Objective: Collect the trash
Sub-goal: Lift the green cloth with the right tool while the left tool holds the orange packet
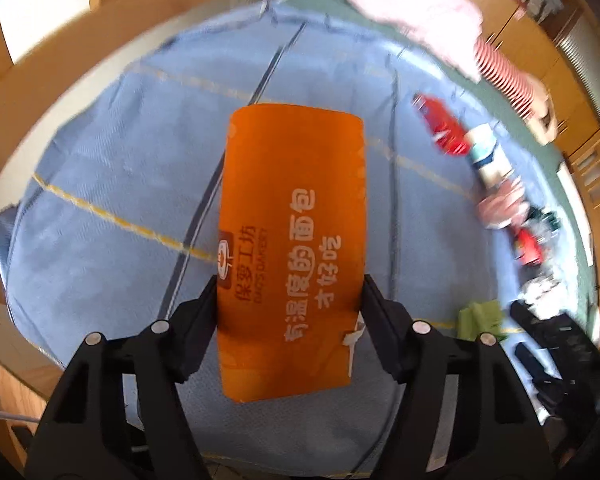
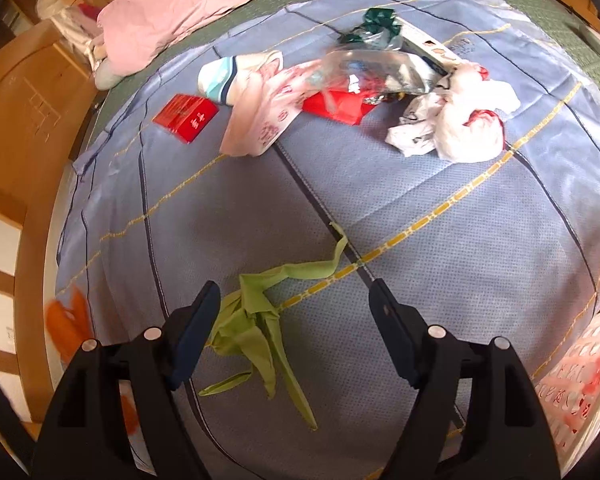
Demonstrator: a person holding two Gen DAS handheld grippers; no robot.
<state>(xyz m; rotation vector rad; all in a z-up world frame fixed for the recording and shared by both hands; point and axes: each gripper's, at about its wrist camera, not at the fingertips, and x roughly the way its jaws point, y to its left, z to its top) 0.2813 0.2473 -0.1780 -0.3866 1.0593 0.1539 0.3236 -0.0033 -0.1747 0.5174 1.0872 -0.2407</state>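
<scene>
The orange bag (image 1: pixel 292 248) carries white Chinese print, 有温度的面包才好吃, beside a badge reading 保罗工坊; it stands between the fingers of the left gripper (image 1: pixel 288 292), which pinch its sides above the blue bedspread (image 1: pixel 100 184); farther off lie a red box (image 2: pixel 185 117), a pink printed bag (image 2: pixel 260 116), a clear wrapper (image 2: pixel 364 68) and a white crumpled bag (image 2: pixel 456 120); the right gripper (image 2: pixel 294 300) hangs spread and empty over a green strip (image 2: pixel 256 320), which touches neither finger.

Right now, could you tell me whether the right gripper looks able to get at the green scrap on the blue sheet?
Probably yes: the right gripper is open and empty, the green scrap lies flat just ahead by its left finger, and nothing covers it.
</scene>
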